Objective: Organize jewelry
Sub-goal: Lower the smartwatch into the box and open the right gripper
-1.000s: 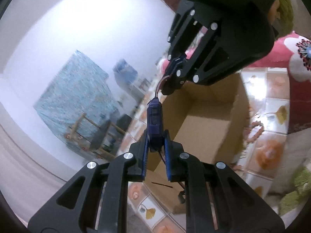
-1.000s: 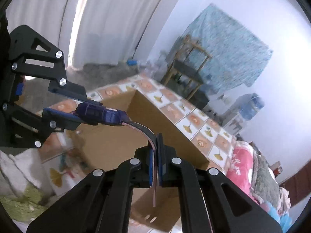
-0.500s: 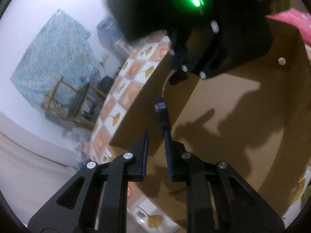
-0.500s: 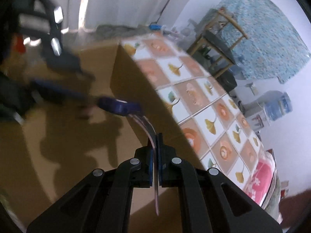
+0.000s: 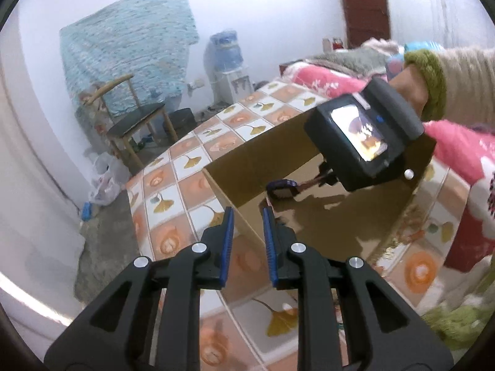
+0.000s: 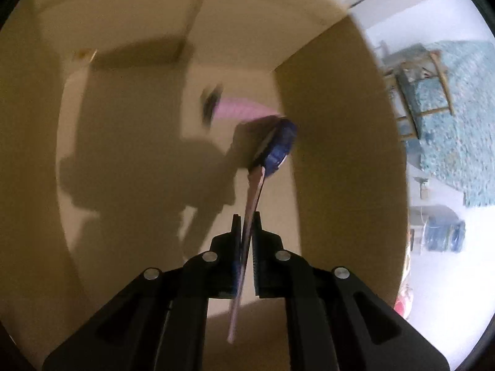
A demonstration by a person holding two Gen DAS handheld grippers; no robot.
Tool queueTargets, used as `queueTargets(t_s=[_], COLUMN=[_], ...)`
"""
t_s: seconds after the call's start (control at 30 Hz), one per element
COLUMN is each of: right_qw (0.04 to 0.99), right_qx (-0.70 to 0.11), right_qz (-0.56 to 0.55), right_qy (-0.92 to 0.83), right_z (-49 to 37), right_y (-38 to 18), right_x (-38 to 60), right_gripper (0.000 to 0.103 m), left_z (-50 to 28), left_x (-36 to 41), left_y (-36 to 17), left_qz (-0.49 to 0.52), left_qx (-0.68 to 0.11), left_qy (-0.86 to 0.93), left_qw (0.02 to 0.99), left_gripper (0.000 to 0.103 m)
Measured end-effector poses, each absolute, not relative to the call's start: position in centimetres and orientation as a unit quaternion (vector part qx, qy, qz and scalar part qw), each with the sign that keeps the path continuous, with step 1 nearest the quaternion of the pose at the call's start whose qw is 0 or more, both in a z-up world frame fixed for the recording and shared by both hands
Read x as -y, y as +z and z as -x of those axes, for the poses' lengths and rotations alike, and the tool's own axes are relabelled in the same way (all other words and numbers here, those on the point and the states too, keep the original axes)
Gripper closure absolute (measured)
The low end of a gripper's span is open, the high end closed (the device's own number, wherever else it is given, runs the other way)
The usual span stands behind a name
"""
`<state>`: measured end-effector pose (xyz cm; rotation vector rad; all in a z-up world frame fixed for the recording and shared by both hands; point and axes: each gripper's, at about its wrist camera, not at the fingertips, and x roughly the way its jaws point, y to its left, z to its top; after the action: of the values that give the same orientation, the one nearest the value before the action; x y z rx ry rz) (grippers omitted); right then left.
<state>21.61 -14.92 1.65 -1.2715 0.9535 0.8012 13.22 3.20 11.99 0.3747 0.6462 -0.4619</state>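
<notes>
My right gripper is shut on the pink strap of a wristwatch with a dark blue case. It holds the watch down inside an open cardboard box, case hanging toward the box floor. In the left wrist view the watch hangs under the right gripper's camera body, just inside the box. My left gripper is open and empty, above the box's near corner, a short way from the watch.
The box stands on a tiled surface with orange flower and leaf tiles. A pink floral blanket lies to the right, green fuzzy fabric at the lower right. A wooden chair and water dispenser stand behind.
My left gripper let go of the watch case, opened and drew back from the box. My right gripper carried the watch by its strap down into the box.
</notes>
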Motion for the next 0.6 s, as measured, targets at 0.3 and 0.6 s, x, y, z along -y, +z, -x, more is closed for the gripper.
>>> queueTargets(t_s=[0.3,0.6], right_qw=[0.690,0.755], right_qx=[-0.520,-0.578], right_qz=[0.345,0.106], right_qy=[0.366,0.291], right_z=[-23.3,-29.3], right_y=[7.9,7.1], right_x=[17.4,17.8], right_gripper=[0.074,0.087], left_z=[-9.7,-6.4], left_x=[-6.1,-5.5], left_y=[10.9,8.9], left_qz=[-0.082,-0.050], left_qx=[-0.304,-0.312], left_qy=[-0.194,-0.177], left_qw=[0.929,0.932], left_gripper=[0.070,0.051])
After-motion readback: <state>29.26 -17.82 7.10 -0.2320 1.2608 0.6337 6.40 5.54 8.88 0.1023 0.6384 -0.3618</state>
